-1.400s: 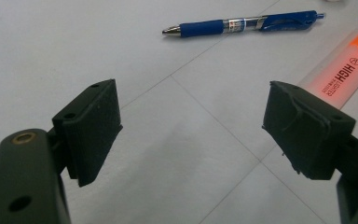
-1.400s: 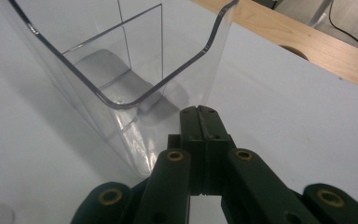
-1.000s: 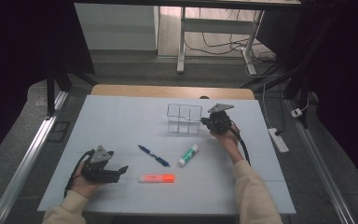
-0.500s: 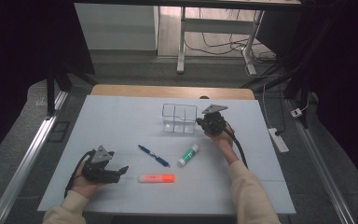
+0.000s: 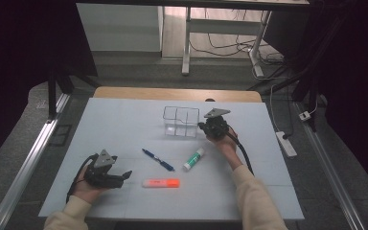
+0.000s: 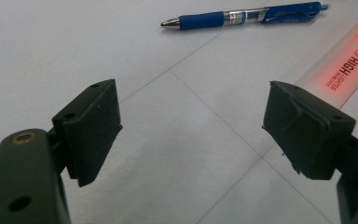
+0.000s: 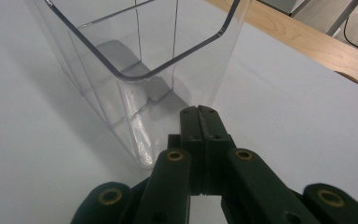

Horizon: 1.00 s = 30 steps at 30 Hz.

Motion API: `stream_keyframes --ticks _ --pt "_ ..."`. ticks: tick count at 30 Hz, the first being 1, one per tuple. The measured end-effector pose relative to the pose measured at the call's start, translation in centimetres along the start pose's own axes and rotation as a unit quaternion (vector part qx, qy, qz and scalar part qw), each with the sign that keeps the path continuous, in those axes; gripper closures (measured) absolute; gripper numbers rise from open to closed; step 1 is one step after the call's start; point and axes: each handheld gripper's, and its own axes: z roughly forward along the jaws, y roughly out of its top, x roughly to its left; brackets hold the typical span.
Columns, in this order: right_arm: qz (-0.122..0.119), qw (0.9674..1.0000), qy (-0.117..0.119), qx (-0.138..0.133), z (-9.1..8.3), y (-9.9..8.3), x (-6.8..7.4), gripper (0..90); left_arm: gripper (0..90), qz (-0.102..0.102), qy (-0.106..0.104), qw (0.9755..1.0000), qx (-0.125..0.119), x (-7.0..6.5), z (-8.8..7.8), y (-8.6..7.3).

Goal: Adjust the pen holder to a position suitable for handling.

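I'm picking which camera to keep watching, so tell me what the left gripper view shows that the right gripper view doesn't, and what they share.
Left gripper view: the left claw with jaws wide apart and nothing between them, a blue pen lying beyond them, and an orange highlighter past the right-hand jaw.

Right gripper view: the right claw with jaws pressed together, its tip right at the lower wall of a clear plastic divided organizer; whether it touches is unclear. A wooden table edge runs behind.

Both: black jaws rising from the bottom, over the same pale mat.

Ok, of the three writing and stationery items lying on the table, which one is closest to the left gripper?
The orange highlighter: it lies just beyond the open left gripper, while the blue pen and the green-capped glue stick lie farther off.
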Motion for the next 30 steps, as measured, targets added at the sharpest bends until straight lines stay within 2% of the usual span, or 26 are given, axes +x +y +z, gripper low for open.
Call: stream_keyframes --ticks 10,16,23,26,27,30 --pt "-0.005 1.0 0.003 -0.005 0.0 -0.2 -0.2 88.9 18.8 -0.001 0.0 1.0 -0.001 0.1 -0.1 0.0" --pt "0.01 0.9999 -0.003 -0.005 -0.7 -0.3 -0.9 88.9 18.8 -0.003 -0.001 1.0 -0.002 0.2 -0.1 -0.1" --pt "0.031 0.9994 0.011 -0.014 -3.4 -0.7 -1.0 88.9 18.8 -0.003 -0.003 1.0 -0.005 0.2 -0.2 -0.1" --pt "0.031 0.9992 0.018 -0.015 -4.2 -1.1 -0.8 88.9 18.8 -0.004 -0.003 1.0 -0.006 0.2 -0.2 -0.1" --pt "0.029 0.9992 0.022 -0.016 -5.1 -1.5 -0.6 88.8 18.8 -0.005 -0.003 1.0 -0.006 0.3 -0.2 -0.1" --pt "0.03 0.9989 0.029 -0.019 -6.1 -1.8 -0.3 87.2 18.8 -0.006 -0.004 1.0 -0.007 0.3 -0.3 -0.1"
